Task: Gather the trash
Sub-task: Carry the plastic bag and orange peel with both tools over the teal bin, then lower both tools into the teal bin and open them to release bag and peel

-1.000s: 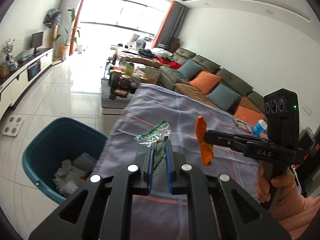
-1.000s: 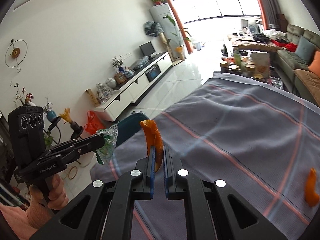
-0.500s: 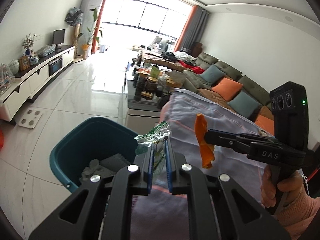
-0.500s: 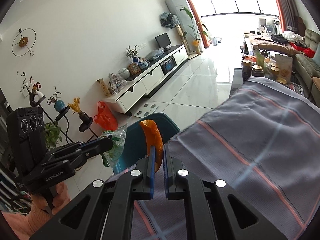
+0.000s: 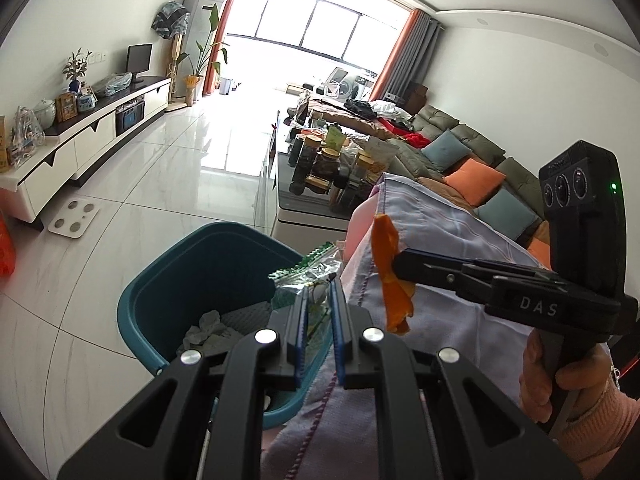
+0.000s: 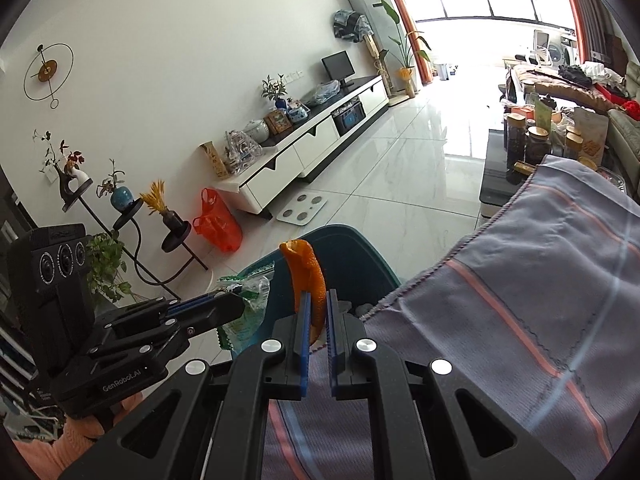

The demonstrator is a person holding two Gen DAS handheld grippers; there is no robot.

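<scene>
Left gripper [image 5: 318, 320]: I have it clamped on a crinkled clear-and-green plastic wrapper [image 5: 306, 276], over the teal plastic bin [image 5: 168, 280]. Right gripper [image 6: 316, 324]: I have it pinching a curled orange peel strip [image 6: 306, 276]; I should carry it past the striped grey cloth [image 6: 520, 300] edge before releasing both.

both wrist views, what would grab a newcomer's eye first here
Probably the bright orange peel pinched upright in the right gripper, held at the edge of the striped tablecloth. Next, the crinkly green-and-clear wrapper clamped in the left gripper, hanging over the teal bin on the floor beside the table, which already holds crumpled paper.
</scene>
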